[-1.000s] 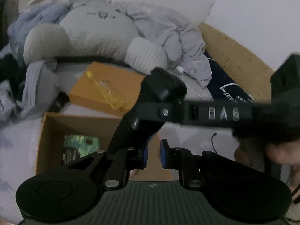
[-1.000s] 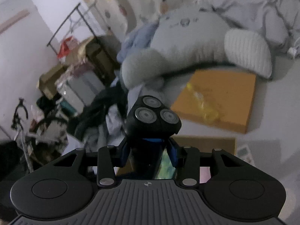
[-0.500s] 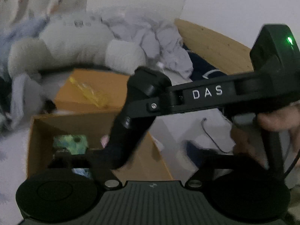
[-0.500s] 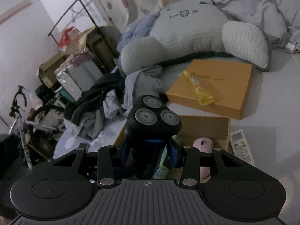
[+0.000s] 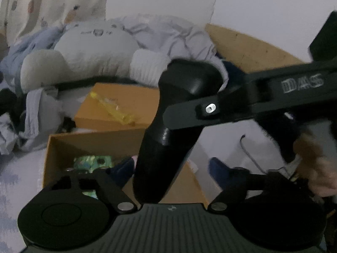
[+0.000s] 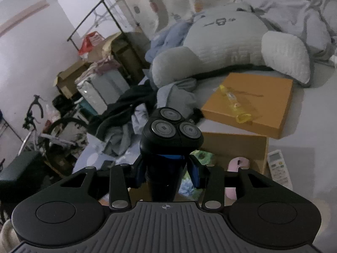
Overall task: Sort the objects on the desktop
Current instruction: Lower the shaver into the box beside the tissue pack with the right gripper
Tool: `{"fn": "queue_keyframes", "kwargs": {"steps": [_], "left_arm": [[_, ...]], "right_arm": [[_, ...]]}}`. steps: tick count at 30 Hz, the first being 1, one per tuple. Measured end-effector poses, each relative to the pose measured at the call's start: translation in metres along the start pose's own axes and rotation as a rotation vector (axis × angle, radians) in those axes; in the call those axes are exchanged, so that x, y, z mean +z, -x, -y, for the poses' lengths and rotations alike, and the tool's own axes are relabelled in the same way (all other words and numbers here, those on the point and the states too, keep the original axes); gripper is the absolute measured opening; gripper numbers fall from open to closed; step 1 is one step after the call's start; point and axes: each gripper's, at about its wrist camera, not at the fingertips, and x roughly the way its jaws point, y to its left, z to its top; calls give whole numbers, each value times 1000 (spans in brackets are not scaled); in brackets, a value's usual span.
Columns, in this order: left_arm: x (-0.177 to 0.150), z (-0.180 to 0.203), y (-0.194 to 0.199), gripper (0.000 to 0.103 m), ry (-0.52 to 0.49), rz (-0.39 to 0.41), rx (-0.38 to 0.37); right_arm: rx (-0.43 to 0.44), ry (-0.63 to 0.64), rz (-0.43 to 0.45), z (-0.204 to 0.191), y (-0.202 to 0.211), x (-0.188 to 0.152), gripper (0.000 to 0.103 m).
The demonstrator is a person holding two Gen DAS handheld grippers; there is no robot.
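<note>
The electric shaver (image 6: 168,145) is clamped between the blue-padded jaws of the right gripper (image 6: 167,174), its three round cutter heads pointed up and away. The jaws of the left gripper (image 5: 170,170) are spread wide, with the shaver's black handle hanging between them but touched by neither pad. Below the shaver, toward 5 o'clock in the right view, the open cardboard box (image 6: 238,145) is seen, holding a pink mouse (image 6: 237,164) and a green packet (image 6: 201,156). At 1 o'clock a closed orange box (image 6: 263,109) carries a yellow tube (image 6: 231,103); a white remote (image 6: 279,168) lies on the bed just beside the open box at 3 o'clock. The shaver is probably meant for the open box. It is best lowered over a bare patch, clear of the mouse, and released only once it is low.
</note>
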Motion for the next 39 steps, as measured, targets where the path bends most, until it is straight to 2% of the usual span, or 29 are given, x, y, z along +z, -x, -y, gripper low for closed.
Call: {"fn": "queue_keyframes", "kwargs": {"steps": [3,6,10,26,39], "left_arm": [[-5,-5,-4,65,8,-23,1],[-10,-10,-7,50,13,-39,3],[-16,-11,-9,45,17,-63,-14],[-33,-25,-30,43,80,-149,-43],[-56,-44,-76,43,178,-287,-70]], "right_arm": [[11,4,-9,-3,0,-2,46],[10,6,-19,-4,-2,-5,46],[6,-2,-34,-1,-9,-8,46],[4,-67,-99,21,-42,-21,46],[-39,-152,-203,58,-96,-42,46]]}}
